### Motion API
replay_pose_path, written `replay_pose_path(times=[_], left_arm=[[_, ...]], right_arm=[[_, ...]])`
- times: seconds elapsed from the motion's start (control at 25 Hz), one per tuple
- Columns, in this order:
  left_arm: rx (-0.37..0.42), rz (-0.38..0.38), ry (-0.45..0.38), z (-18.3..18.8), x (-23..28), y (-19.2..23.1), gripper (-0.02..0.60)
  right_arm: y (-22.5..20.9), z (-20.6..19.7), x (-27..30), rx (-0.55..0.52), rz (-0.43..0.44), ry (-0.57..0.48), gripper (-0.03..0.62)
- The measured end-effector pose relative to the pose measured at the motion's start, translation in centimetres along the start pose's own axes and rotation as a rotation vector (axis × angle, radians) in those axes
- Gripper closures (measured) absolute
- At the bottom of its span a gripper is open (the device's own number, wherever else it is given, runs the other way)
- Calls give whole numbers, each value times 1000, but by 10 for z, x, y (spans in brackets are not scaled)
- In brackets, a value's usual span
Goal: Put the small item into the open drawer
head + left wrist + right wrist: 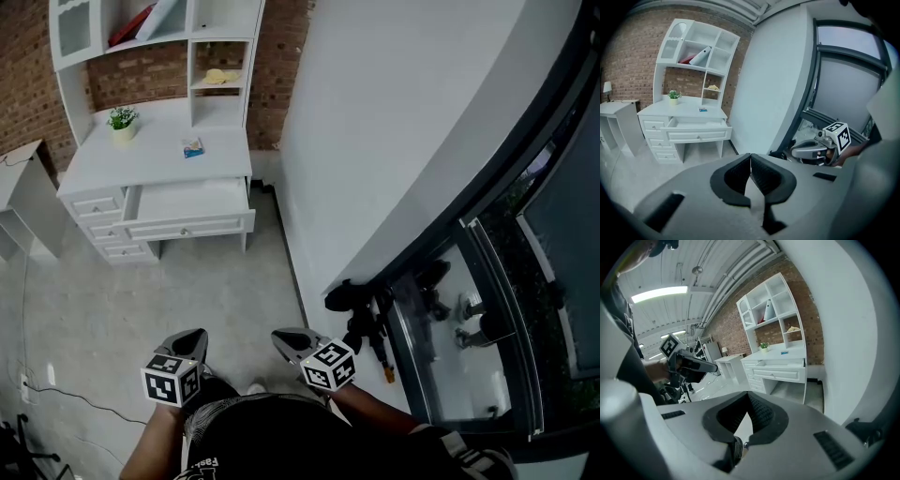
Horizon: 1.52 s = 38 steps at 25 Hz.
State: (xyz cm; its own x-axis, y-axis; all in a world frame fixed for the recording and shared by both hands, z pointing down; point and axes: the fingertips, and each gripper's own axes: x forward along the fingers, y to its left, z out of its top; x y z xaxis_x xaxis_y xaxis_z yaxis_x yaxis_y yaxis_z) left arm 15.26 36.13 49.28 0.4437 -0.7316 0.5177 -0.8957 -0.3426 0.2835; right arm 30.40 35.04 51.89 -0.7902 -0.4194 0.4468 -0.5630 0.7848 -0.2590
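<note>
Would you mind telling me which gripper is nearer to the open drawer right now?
Left, slightly. The left gripper lines up almost directly with the open drawer; the right gripper is offset to its right in the head view. Both are far from it.

**Head view:** the camera on your head looks forward and steeply down, so your left gripper (190, 339) and right gripper (287, 339) sit close at the bottom edge, with the white desk (159, 155) and its open drawer (187, 226) well ahead of both. **Gripper views:** each camera rides just behind its own jaws and faces along them toward that desk, far ahead. All three views share desk and drawer, and each gripper view catches the other gripper beside it.
</note>
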Motion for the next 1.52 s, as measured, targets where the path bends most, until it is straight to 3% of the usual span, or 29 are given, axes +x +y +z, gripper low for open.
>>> replay_pose_path(times=[1.0,1.52], left_arm=[[-40,54,24,-5,7,19,563],[-50,26,33,34,48,61,563]], right_arm=[[-14,-1,22,50,52,21,589],[-52,27,62,42,32,57,589]])
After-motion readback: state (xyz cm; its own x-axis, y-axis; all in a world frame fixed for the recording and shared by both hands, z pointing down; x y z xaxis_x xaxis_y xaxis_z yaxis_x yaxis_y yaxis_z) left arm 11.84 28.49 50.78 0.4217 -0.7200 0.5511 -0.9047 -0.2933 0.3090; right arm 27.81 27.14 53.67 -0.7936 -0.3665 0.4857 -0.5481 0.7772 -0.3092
